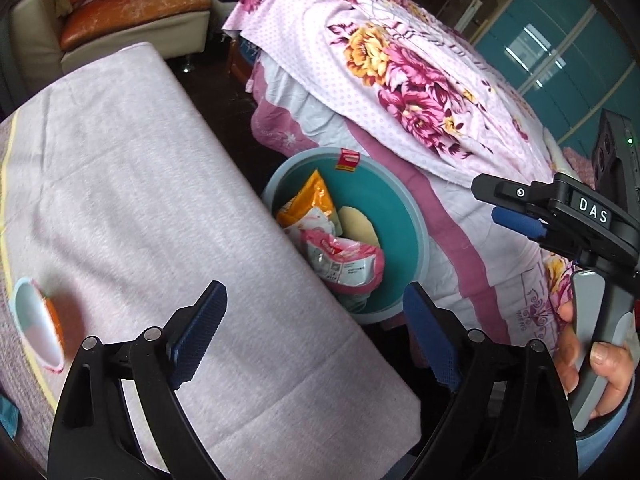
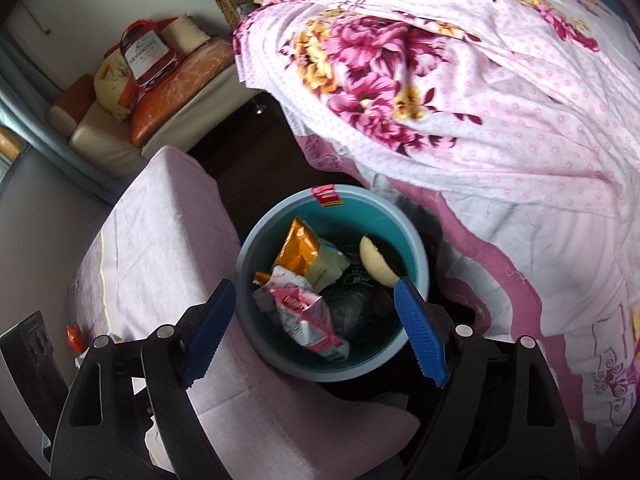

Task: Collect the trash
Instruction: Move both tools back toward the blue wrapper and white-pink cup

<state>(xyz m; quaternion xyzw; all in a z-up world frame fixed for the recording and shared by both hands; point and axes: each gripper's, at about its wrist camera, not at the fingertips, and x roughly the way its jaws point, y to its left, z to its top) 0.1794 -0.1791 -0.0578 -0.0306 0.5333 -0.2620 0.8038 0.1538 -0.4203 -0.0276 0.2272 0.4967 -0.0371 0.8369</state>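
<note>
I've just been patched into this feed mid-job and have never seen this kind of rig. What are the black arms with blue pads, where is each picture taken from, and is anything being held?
There is no robot here: a person carries a hand-held gripper in each hand, and each has a camera looking forward along its two blue-padded fingers. One picture comes from the left gripper, the other from the right gripper. The left view also shows the right gripper from the side, with the person's hand on its handle.

Both grippers are open and hold nothing. Below them stands a teal bin holding an orange packet, a pink wrapper and other trash. Beside it is a table under a pale pink cloth, where a small round cup lies. A floral blanket lies behind.
</note>
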